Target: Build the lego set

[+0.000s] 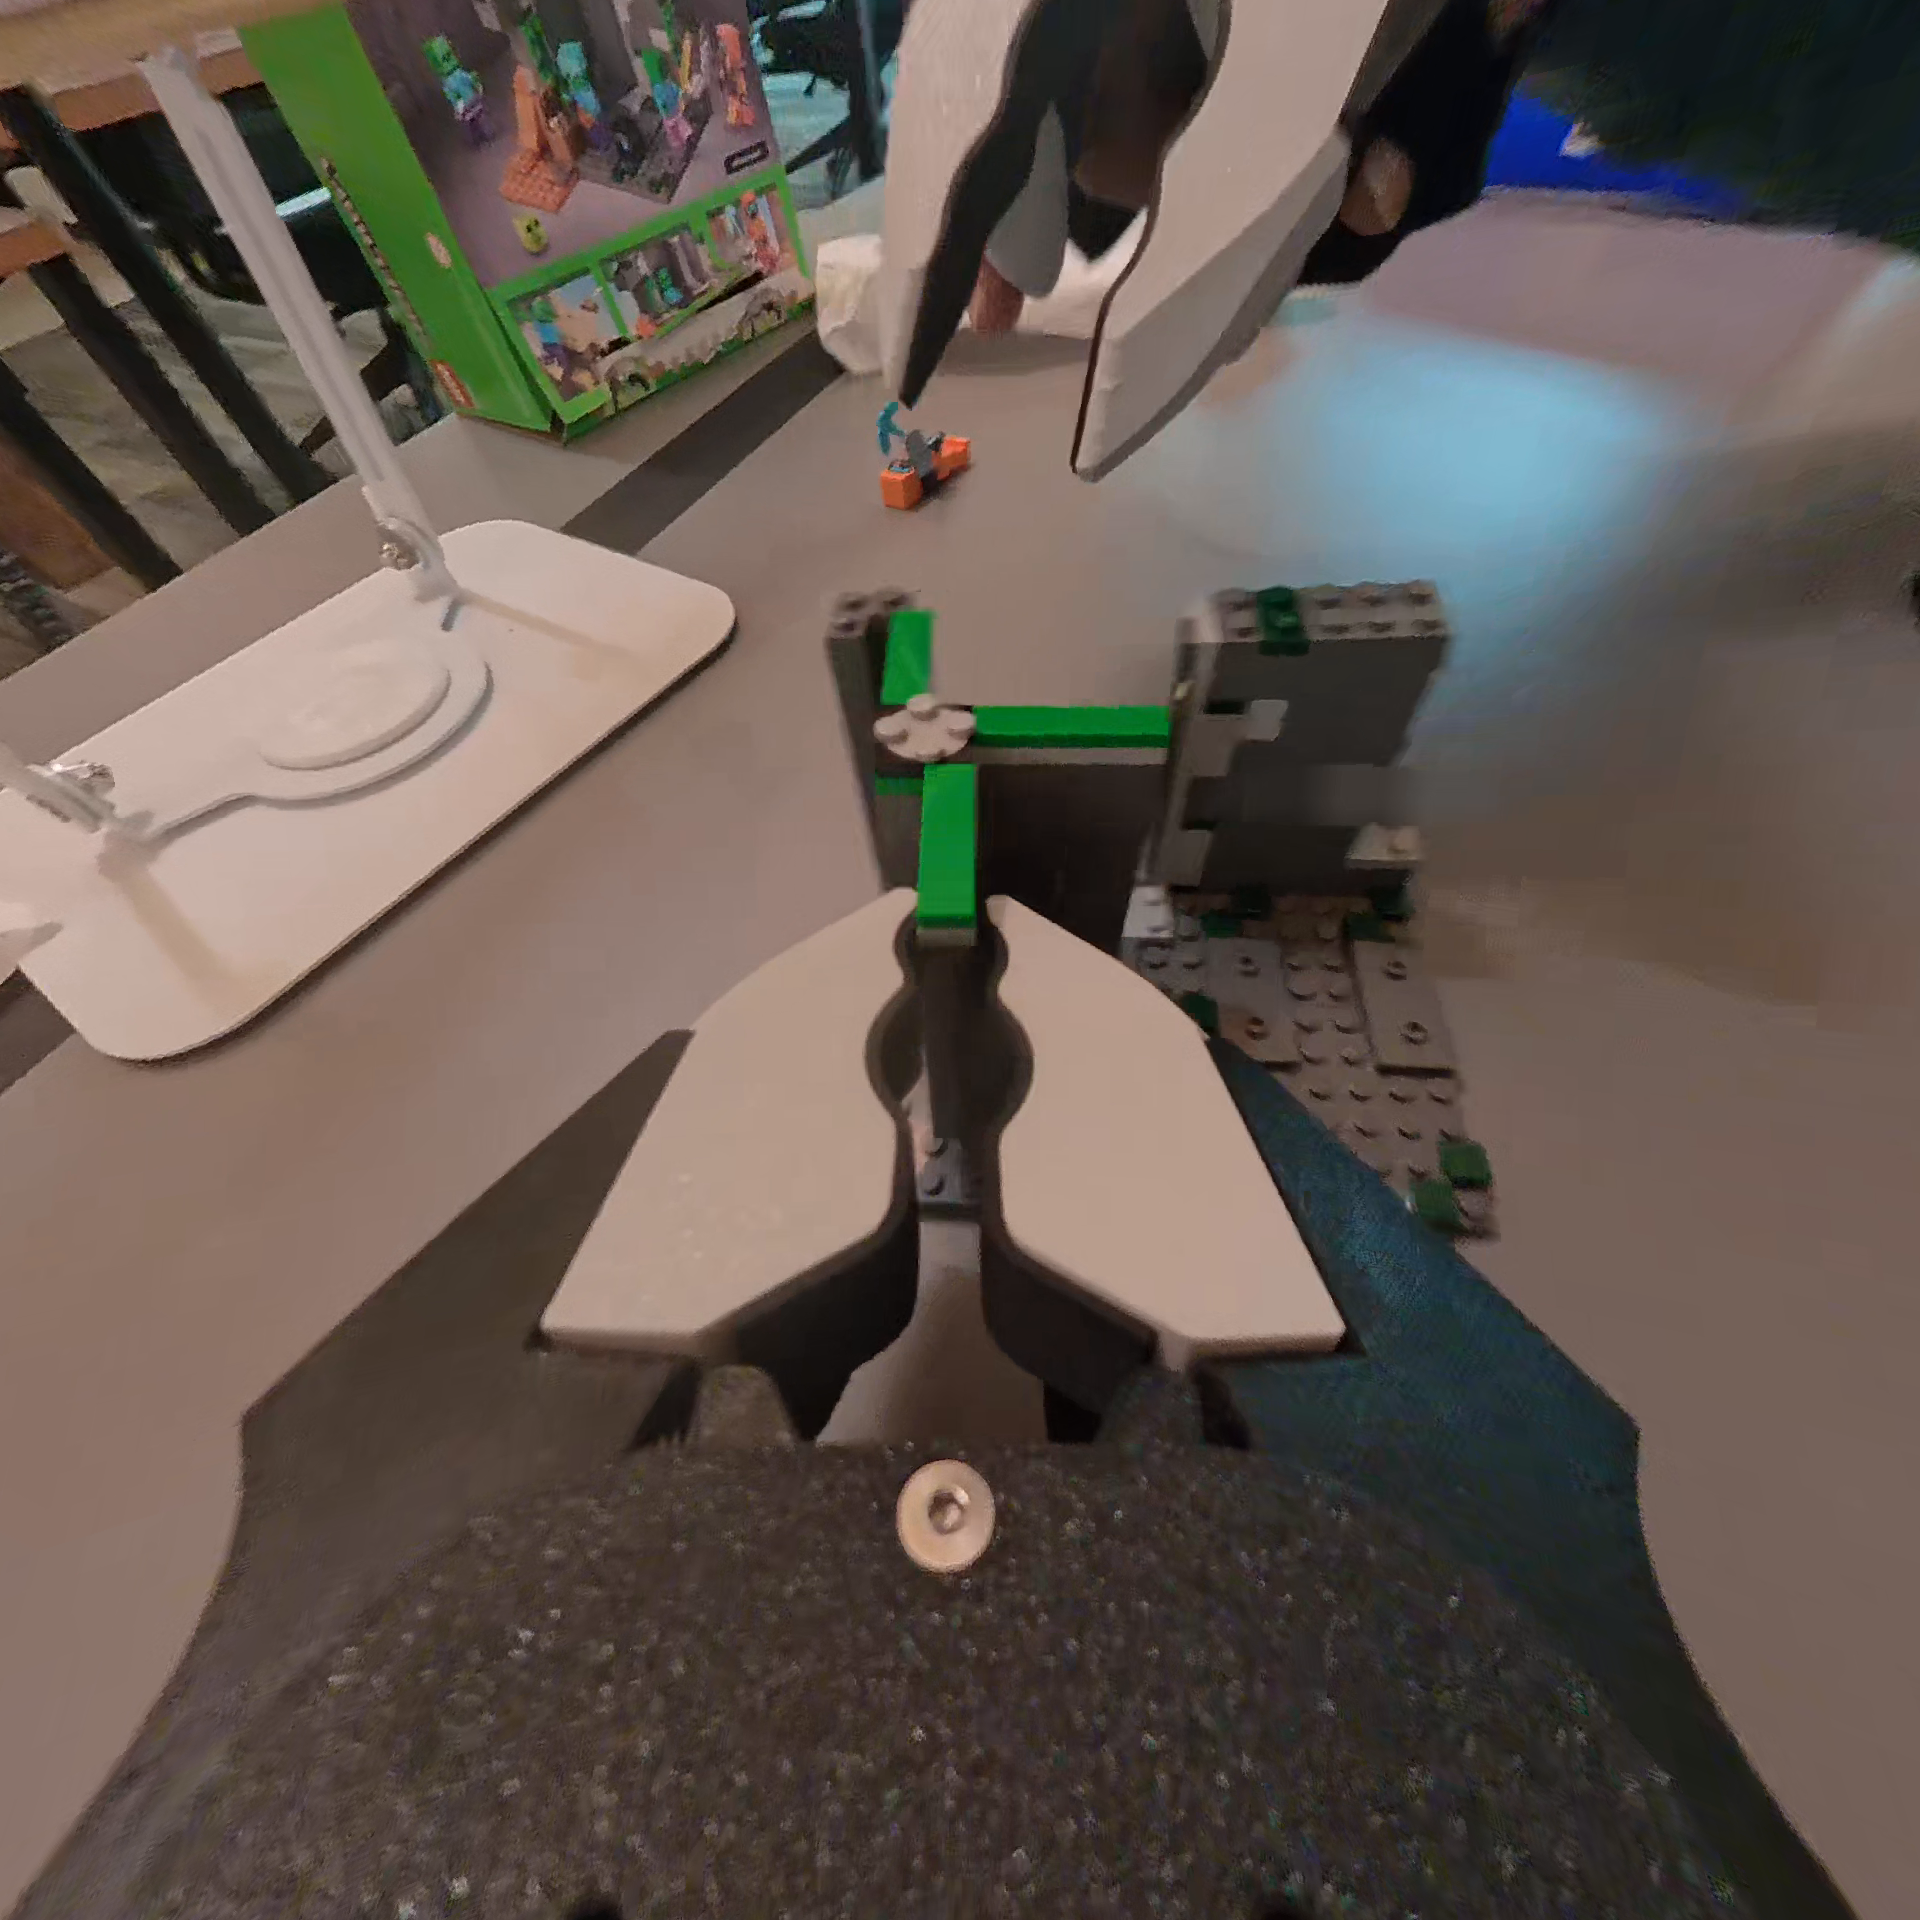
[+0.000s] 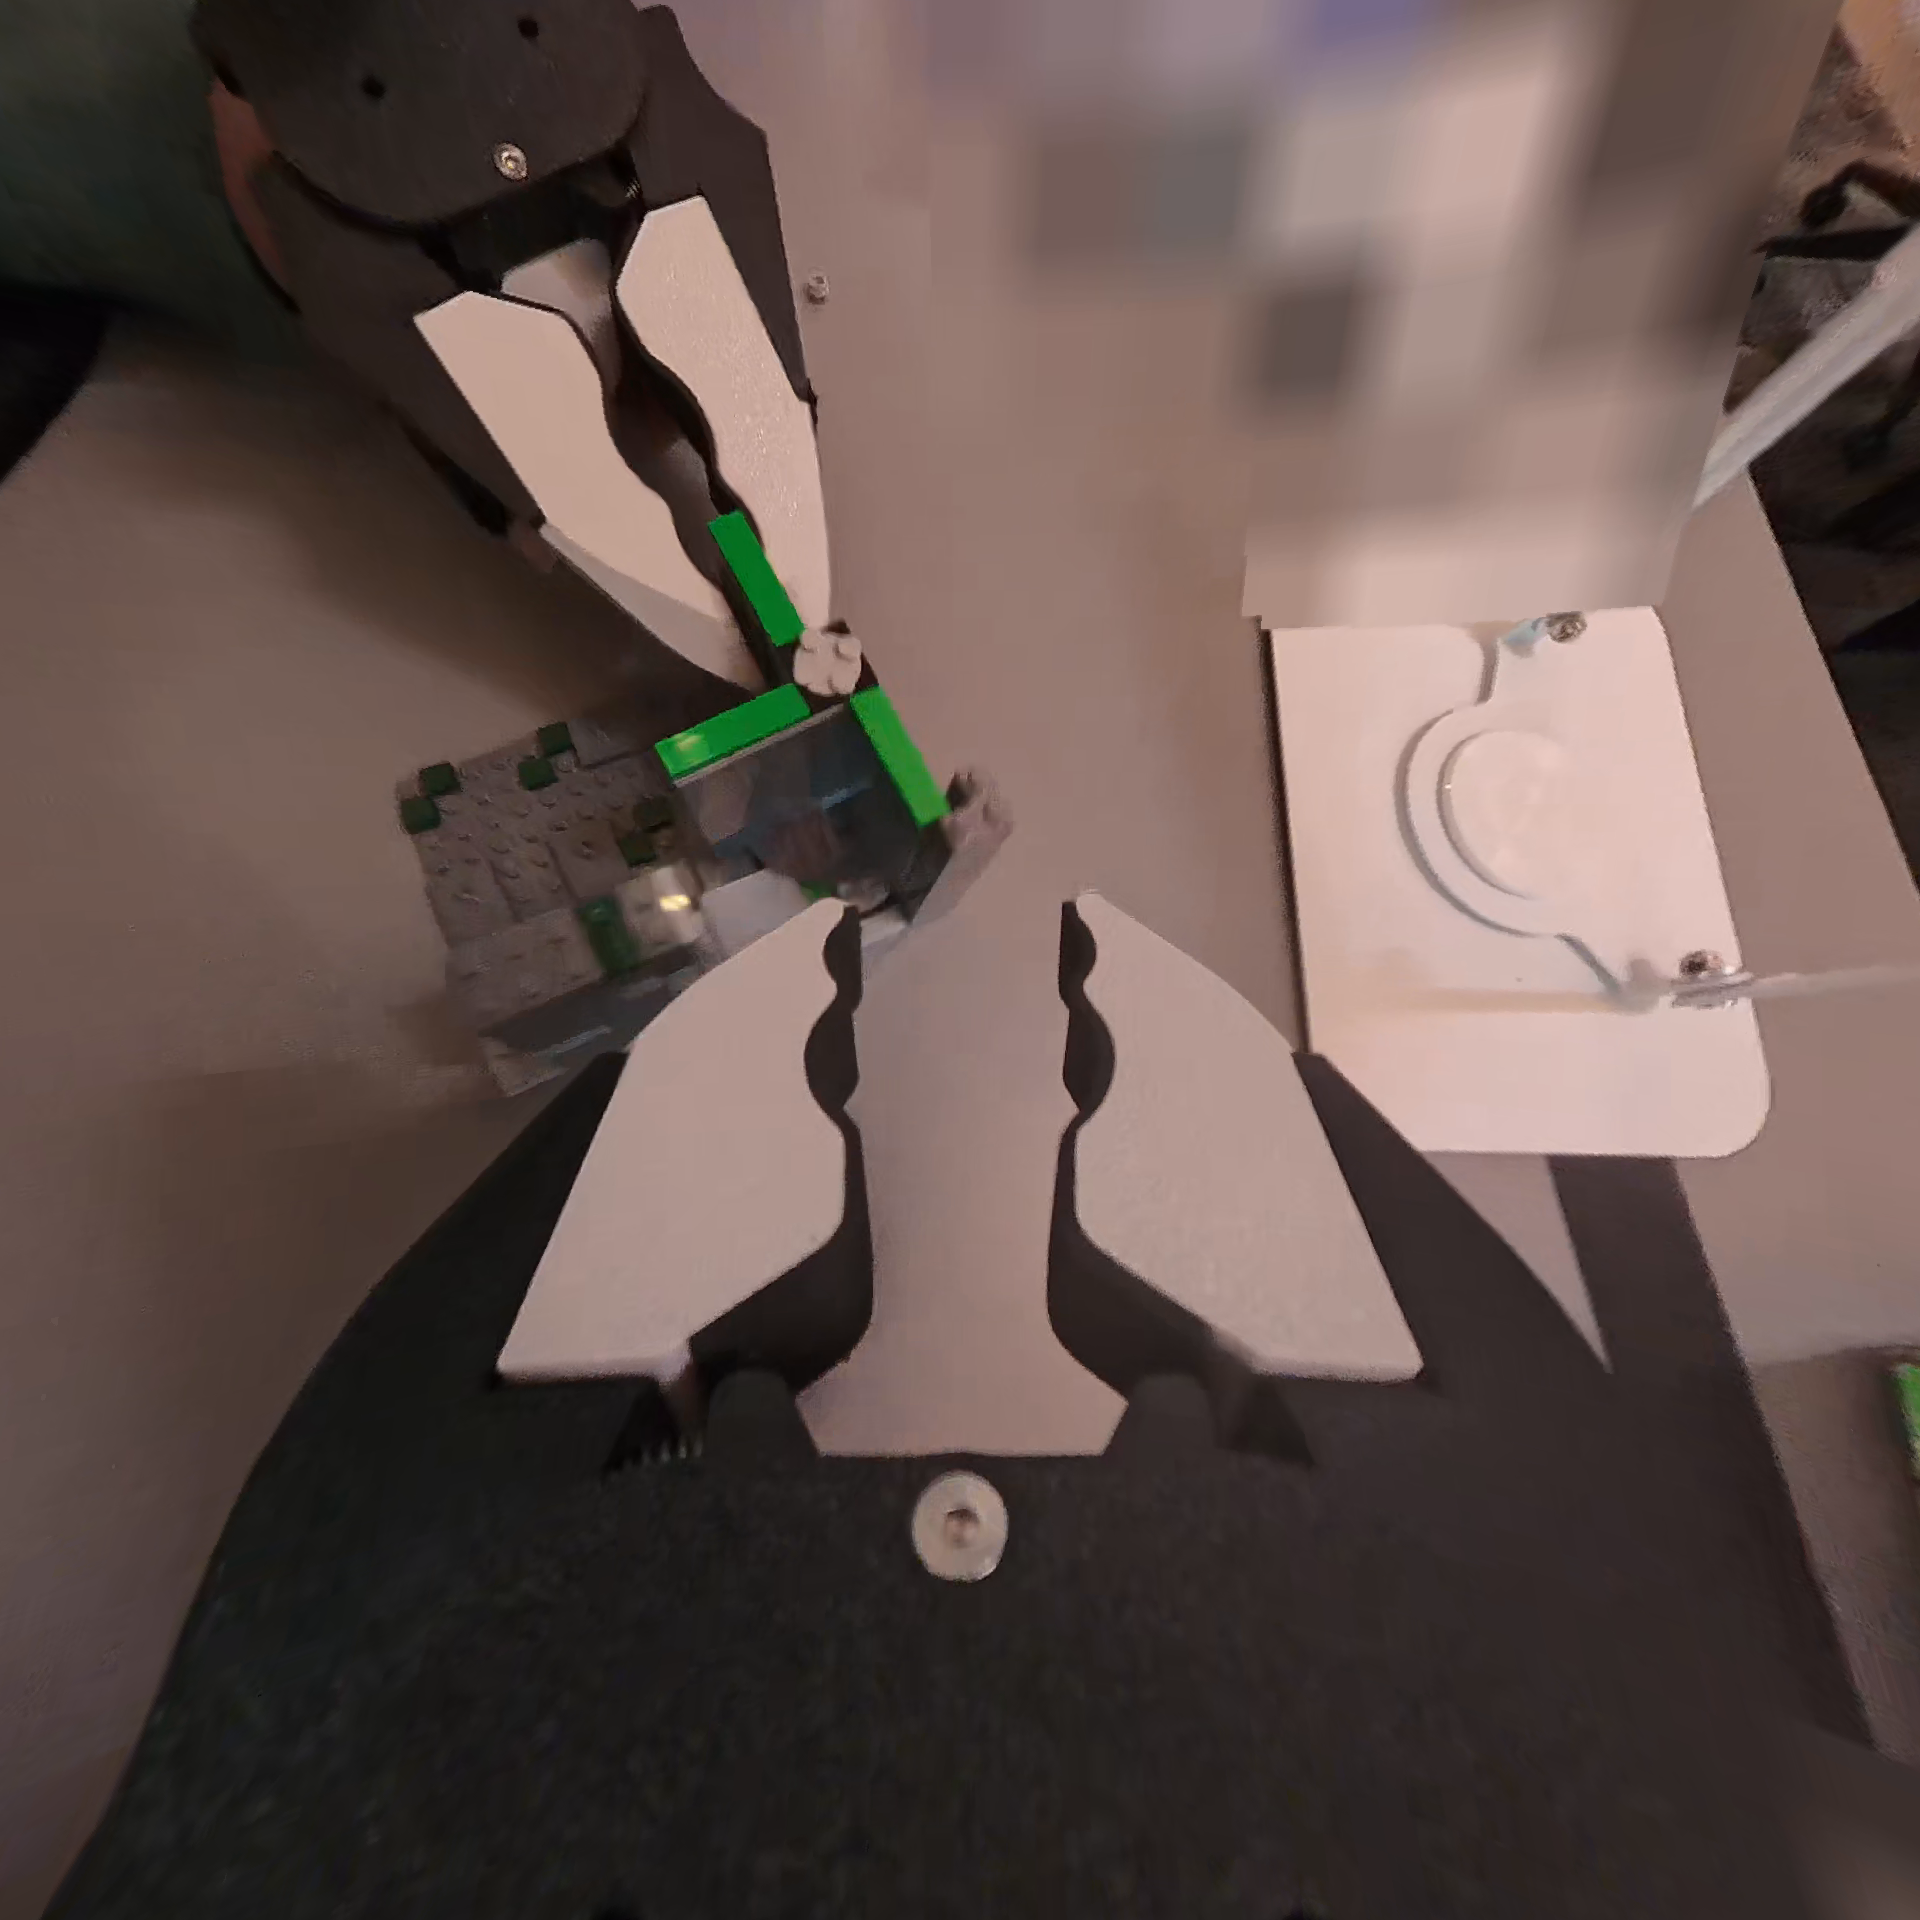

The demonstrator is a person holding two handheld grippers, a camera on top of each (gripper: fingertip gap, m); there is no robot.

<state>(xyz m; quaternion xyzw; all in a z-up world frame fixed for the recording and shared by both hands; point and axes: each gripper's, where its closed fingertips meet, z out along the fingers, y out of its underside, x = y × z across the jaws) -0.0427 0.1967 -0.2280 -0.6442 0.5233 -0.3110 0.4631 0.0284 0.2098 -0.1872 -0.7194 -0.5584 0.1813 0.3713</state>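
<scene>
A partly built lego model (image 1: 1299, 727) stands on the grey table: a grey studded baseplate (image 1: 1351, 1039), grey walls, and green tiles (image 1: 1070, 724) meeting at a round light grey plate (image 1: 923, 727). My left gripper (image 1: 945, 920) is shut on the near green-topped wall (image 1: 945, 852). My right gripper (image 1: 997, 431) hangs open and empty above and beyond the model. In the right wrist view the right gripper (image 2: 961, 909) is open over bare table beside the model (image 2: 540, 862). There the left gripper (image 2: 769, 644) pinches the green-tiled wall (image 2: 758, 582).
An orange minifigure with a teal tool (image 1: 920, 468) lies on the table beyond the model. A green lego box (image 1: 582, 208) stands at the back left. A white stand base (image 1: 343, 748) (image 2: 1507, 883) lies beside the model. A white crumpled bag (image 1: 862, 301) sits behind. Left tips to right tips: about 9 cm.
</scene>
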